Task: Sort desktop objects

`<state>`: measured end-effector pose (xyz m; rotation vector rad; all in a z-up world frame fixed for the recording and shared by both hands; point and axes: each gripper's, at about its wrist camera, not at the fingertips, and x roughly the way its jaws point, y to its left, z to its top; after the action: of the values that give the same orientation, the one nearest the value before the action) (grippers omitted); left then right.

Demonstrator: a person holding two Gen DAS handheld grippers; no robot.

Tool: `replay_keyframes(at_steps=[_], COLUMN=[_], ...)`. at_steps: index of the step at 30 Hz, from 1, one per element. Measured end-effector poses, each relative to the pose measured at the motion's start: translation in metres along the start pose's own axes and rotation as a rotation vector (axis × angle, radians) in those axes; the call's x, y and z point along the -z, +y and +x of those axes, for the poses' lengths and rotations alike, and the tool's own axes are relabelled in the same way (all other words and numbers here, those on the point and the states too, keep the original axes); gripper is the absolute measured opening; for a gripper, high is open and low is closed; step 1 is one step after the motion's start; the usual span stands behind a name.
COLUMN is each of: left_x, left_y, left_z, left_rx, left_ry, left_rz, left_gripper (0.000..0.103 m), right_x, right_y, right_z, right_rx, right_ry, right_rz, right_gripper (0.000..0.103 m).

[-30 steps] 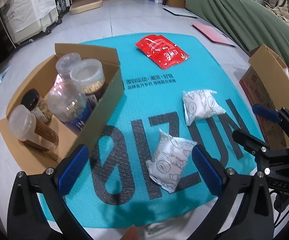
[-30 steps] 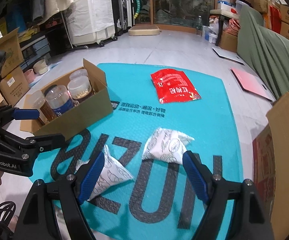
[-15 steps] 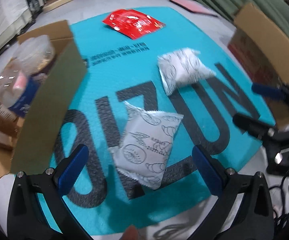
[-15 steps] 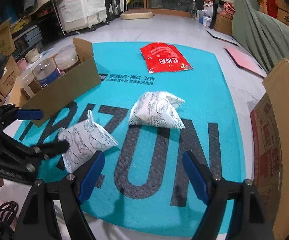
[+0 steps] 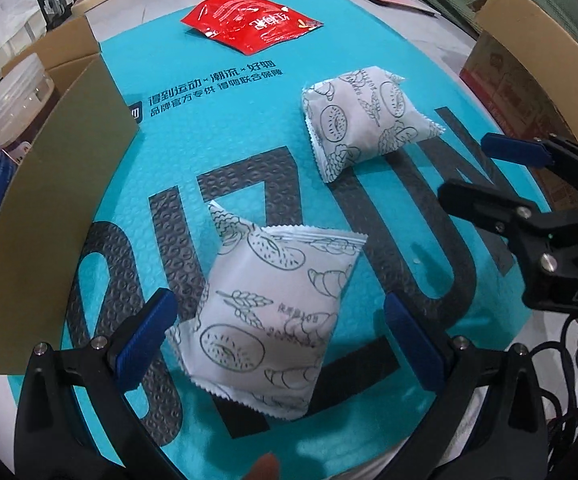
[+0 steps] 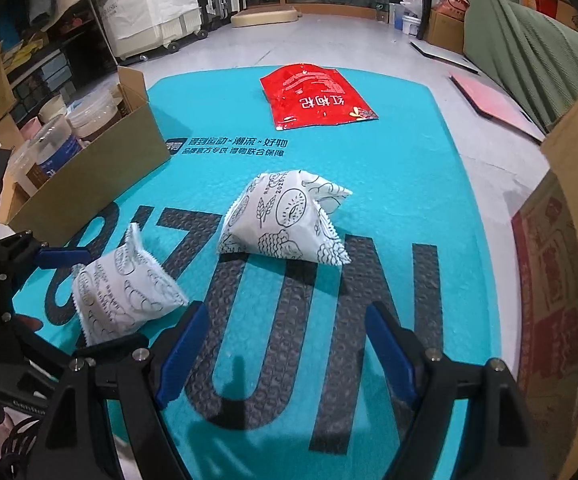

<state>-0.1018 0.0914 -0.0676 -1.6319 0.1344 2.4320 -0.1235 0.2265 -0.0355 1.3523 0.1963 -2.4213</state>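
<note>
Two white printed snack pouches lie on the teal mat point(image 5: 225, 128). My left gripper point(image 5: 279, 340) is open and low over the near pouch point(image 5: 273, 320), which lies between its blue pads without being pressed. From the right wrist view the left gripper point(image 6: 85, 300) straddles that near pouch point(image 6: 129, 292). My right gripper point(image 6: 287, 344) is open with only mat between its fingers. The far pouch point(image 6: 285, 216) sits a little ahead of it. From the left wrist view the right gripper point(image 5: 477, 172) hangs just right of the far pouch point(image 5: 365, 120). A red flat pouch point(image 5: 249, 24) lies at the mat's far end.
A cardboard box point(image 6: 89, 184) with several plastic jars stands on the mat's left side, close to the left gripper. Another cardboard box point(image 6: 561, 240) stands off the mat's right edge. Shelves, cartons and a green-covered sofa point(image 6: 537, 40) ring the floor beyond.
Both grippers have come down toward the mat. The left one has closed in on the near pouch until it straddles it. The right one has drawn nearer the far pouch. Both stay open.
</note>
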Motion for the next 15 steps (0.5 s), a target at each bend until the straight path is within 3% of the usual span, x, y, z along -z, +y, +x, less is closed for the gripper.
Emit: replay_keyframes(at_steps=[15], left_x=[-0.009], left_y=[0.015], left_z=[0.031], left_rx=[0.009], left_ry=[0.040], left_rz=[-0.057], left_gripper=[0.103], right_x=[-0.037], right_y=[0.002], right_z=[0.037], right_rx=[0.030], right_ry=[-0.064], right_rz=[0.002], right_gripper=[0.092])
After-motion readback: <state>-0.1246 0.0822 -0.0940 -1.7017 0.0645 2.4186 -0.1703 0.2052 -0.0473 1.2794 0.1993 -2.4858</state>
